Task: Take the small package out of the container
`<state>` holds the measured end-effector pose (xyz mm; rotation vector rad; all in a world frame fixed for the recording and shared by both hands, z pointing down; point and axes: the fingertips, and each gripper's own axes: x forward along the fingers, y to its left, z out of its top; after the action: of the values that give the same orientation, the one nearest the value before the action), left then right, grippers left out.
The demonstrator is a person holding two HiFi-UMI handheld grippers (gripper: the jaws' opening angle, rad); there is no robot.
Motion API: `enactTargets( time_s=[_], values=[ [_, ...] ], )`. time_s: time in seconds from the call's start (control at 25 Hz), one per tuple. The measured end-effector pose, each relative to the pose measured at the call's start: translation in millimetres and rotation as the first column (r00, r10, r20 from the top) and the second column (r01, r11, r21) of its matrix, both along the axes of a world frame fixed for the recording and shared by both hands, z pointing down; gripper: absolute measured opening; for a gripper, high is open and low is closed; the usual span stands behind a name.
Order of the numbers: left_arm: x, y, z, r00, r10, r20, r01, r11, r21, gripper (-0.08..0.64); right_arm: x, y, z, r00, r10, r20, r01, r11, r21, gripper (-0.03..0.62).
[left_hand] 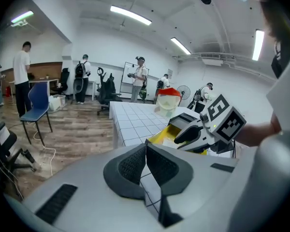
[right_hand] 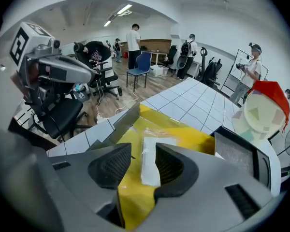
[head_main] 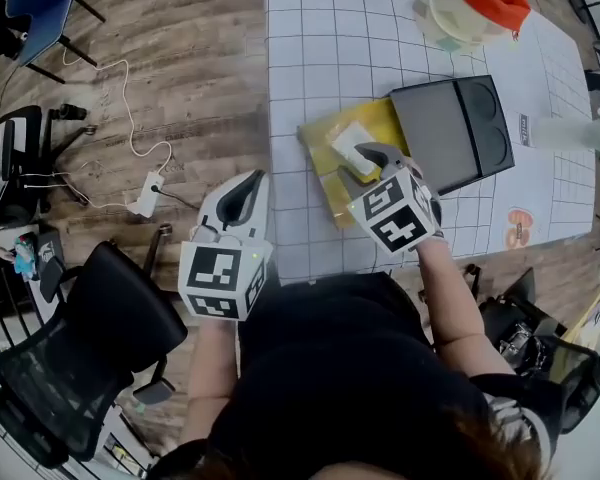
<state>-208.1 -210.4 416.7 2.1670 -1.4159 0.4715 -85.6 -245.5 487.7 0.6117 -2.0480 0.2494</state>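
Lying flat in the yellow container [head_main: 378,120], the small package [head_main: 352,146] looks light, thin and soft. Its glossy wrap may slip, so its long edges seem the best hold. The right gripper [right_hand: 144,157] has its fingers narrowly parted astride it, not visibly pinching. Out to the near left of the tabletop [head_main: 330,28], the left gripper [left_hand: 146,164] hovers, fingers pressed together on nothing.
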Motion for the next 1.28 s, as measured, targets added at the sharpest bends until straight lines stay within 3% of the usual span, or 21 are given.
enactTargets(
  time_s=[0.32,0.72,1.12,1.28],
  values=[
    [-17.4,-29.7,20.9,0.995,0.091,-0.035,-0.093,0.995,-0.046,0.028,-9.7,-10.2,34.6,0.993,0.023,-0.114,-0.028,0.999,-0.043,0.173],
    [-18.7,-42.9,36.6,0.984,0.160,-0.075,-0.166,0.984,-0.071,0.028,-8.9,-13.7,41.3,0.991,0.073,-0.116,-0.091,0.984,-0.156,0.173],
    [-18.6,-40.4,35.8,0.979,0.187,-0.085,-0.193,0.979,-0.067,0.028,-13.3,-9.6,42.1,0.989,0.042,-0.145,-0.062,0.989,-0.133,0.017],
    [-18.7,-37.3,31.8,0.979,0.187,-0.082,-0.191,0.980,-0.056,0.028,-13.9,-6.9,40.7,0.986,0.033,-0.165,-0.051,0.993,-0.107,0.015]
  ],
)
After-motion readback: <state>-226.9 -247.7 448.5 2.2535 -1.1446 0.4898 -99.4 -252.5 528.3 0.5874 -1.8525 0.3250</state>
